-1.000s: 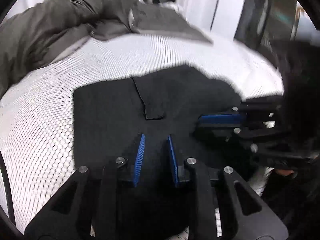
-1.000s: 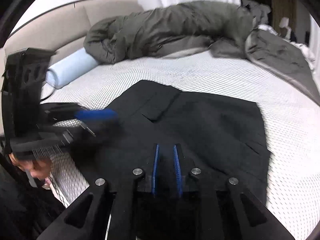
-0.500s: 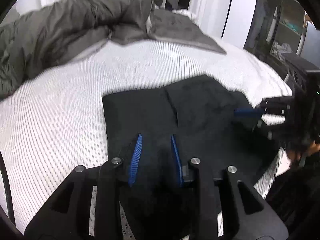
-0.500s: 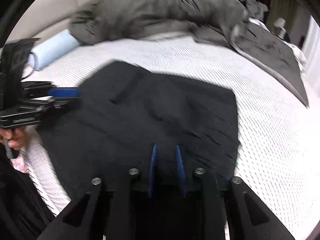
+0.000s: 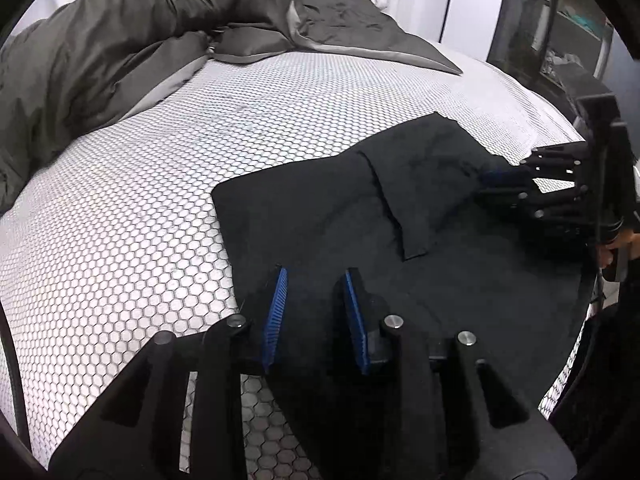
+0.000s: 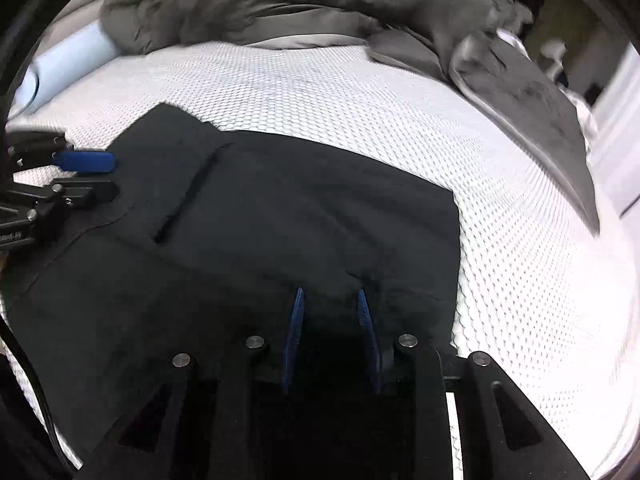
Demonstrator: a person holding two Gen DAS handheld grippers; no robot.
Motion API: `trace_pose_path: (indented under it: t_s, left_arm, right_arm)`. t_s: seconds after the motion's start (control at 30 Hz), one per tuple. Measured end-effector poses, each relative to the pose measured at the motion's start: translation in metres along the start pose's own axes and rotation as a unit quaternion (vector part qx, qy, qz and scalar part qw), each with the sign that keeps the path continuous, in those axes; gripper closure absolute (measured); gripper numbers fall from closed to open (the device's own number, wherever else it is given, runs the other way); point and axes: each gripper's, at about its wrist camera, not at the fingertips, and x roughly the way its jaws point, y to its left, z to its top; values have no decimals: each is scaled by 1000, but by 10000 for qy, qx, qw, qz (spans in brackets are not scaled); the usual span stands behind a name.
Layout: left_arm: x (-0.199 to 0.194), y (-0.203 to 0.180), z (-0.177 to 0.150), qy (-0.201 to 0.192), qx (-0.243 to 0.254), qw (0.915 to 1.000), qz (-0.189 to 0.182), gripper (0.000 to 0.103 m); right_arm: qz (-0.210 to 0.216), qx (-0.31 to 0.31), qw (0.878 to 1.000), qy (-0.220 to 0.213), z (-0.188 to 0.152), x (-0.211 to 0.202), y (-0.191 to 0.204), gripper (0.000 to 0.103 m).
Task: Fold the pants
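The black pants (image 5: 400,240) lie folded into a flat rectangle on the white honeycomb-patterned bed (image 5: 140,220). My left gripper (image 5: 316,280) hovers over their near left edge, blue pads apart and nothing pinched. Across the pants at the right edge of this view is my right gripper (image 5: 502,184), low over the cloth. In the right wrist view the pants (image 6: 280,220) fill the middle. My right gripper (image 6: 330,296) stands open above their near right part, fabric beneath it but not gripped. The left gripper (image 6: 92,178) shows at the far left edge of the pants.
A rumpled grey duvet (image 5: 100,52) is heaped along the far side of the bed. A pale blue bolster (image 6: 68,64) lies at the head end. Dark shelving (image 5: 568,40) stands beyond the bed's far right. A person's hand (image 5: 624,240) holds the right gripper.
Both grippers' pads have spread wider; the right pair was nearly together a second ago. The left gripper has shifted toward the pants' left edge, the right toward their right side.
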Motion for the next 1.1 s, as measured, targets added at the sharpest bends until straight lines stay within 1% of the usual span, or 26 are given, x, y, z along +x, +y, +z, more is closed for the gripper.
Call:
trace_pose_path:
  t_s: [0.07,0.1,0.13,0.17,0.2,0.27,0.33,0.37,0.4,0.43,0.5,0.57,0.6,0.63,0.67,0.7,0.77,0.8,0.83,0.87,0.9,0.93,1.0,1.03,1.07,1.1]
  left_arm:
    - [-10,0,6,-102,-47,9999,37,75]
    - [-17,0,10,-238,-75,9997,-10,75]
    - [-23,1,18,-459,-149,9988,-63,75]
    - [-23,1,22,-509,-176,9985,-47,75]
    - [-20,1,31,-503,-182,9986,11,75]
    - [-2,3,45,-363,-216,9990,132,75]
    - [19,5,51,-106,-259,9994,202,75]
    - [31,8,49,72,-272,9992,294,76]
    - [36,9,46,130,-250,9991,325,75]
    - [36,12,42,96,-211,9993,300,75]
    - [29,19,35,35,-257,9992,294,75]
    - [20,30,26,16,-416,9981,460,75]
    - [17,33,23,4,-512,9976,466,75]
    - [15,35,20,-7,-616,9970,459,75]
    - [10,37,17,-9,-760,9962,420,75]
    - [4,37,12,-21,-873,9955,362,75]
    - [-7,44,8,-81,-1172,9930,116,74]
    - [-18,44,2,-175,-1313,9912,-41,72]
    - [-25,45,-3,-271,-1378,9899,-167,63]
    - [-32,41,-11,-326,-1396,9894,-245,49]
    - [-35,37,-17,-347,-1406,9890,-304,43]
    - [-37,34,-24,-314,-1426,9886,-372,37]
    - [-33,30,-37,-140,-1598,9851,-626,37]
    - [-29,29,-42,-1,-1668,9831,-760,37]
    - [-25,28,-45,58,-1729,9815,-820,37]
    - [-23,30,-45,33,-1804,9799,-854,38]
  right_arm:
    - [27,23,10000,-73,3,-8,4,76]
    - [194,30,9995,-227,9,-15,9,75]
    - [393,27,9986,-347,15,-18,14,75]
    - [543,7,9976,-430,26,-19,23,75]
    - [569,-50,9973,-471,36,-18,32,74]
    - [510,-176,9976,-436,54,-7,48,74]
    - [460,-240,9985,-172,67,15,61,74]
    - [286,-299,9991,26,69,29,64,74]
    - [182,-324,9993,96,65,34,64,74]
    - [127,-314,9993,136,60,35,61,74]
    - [30,-231,9995,210,49,28,41,74]
    - [-354,-195,9990,190,25,14,15,74]
    - [-490,-83,9987,79,11,6,1,70]
    - [-351,118,9993,-48,1,2,-8,66]
    - [-95,340,9992,-172,-6,-1,-16,66]
    - [67,540,9982,-240,-9,-6,-21,66]
    - [228,694,9965,-396,-11,-23,-27,62]
    - [344,714,9952,-571,-16,-38,-27,55]
    - [444,750,9937,-701,-21,-49,-30,41]
    - [567,841,9916,-805,-29,-59,-34,33]
    - [742,970,9889,-848,-33,-62,-42,25]
    - [916,1079,9865,-825,-40,-61,-47,25]
    - [1250,1271,9822,-600,-59,-54,-48,25]
    - [1315,1330,9810,-515,-67,-49,-47,25]
    - [1355,1386,9802,-395,-69,-41,-48,25]
    - [1460,1441,9783,-296,-66,-30,-52,25]
